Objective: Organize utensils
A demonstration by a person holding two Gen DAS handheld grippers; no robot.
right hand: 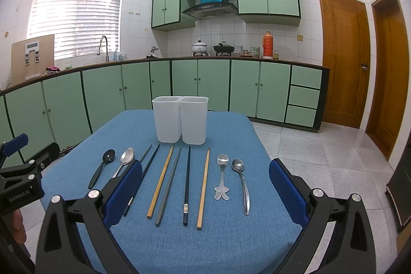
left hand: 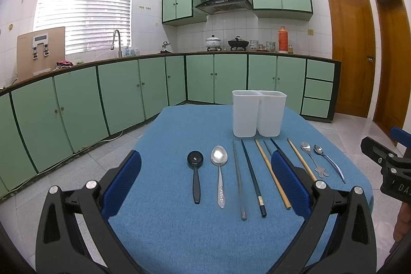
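Observation:
A white two-compartment holder (left hand: 259, 112) (right hand: 180, 120) stands empty at the far side of the blue table (left hand: 167, 222) (right hand: 179, 243). In front of it lie a black spoon (left hand: 195, 171) (right hand: 101, 167), a large silver spoon (left hand: 220, 171) (right hand: 125, 161), several chopsticks, grey (left hand: 239, 184) (right hand: 168, 186), dark blue (left hand: 253, 179) (right hand: 187, 184) and wooden (left hand: 272, 173) (right hand: 160, 181), a bunny-handled spoon (left hand: 312, 158) (right hand: 222, 176) and a small silver spoon (left hand: 330, 162) (right hand: 242, 184). My left gripper (left hand: 205, 181) is open above the left utensils. My right gripper (right hand: 205, 189) is open above the chopsticks.
The table drops off to tiled floor (right hand: 334, 158) on all sides. Green cabinets (left hand: 77, 107) line the far wall and left. Wooden doors (right hand: 344, 55) stand at the right. Each gripper shows at the edge of the other's view (left hand: 390, 166) (right hand: 18, 176).

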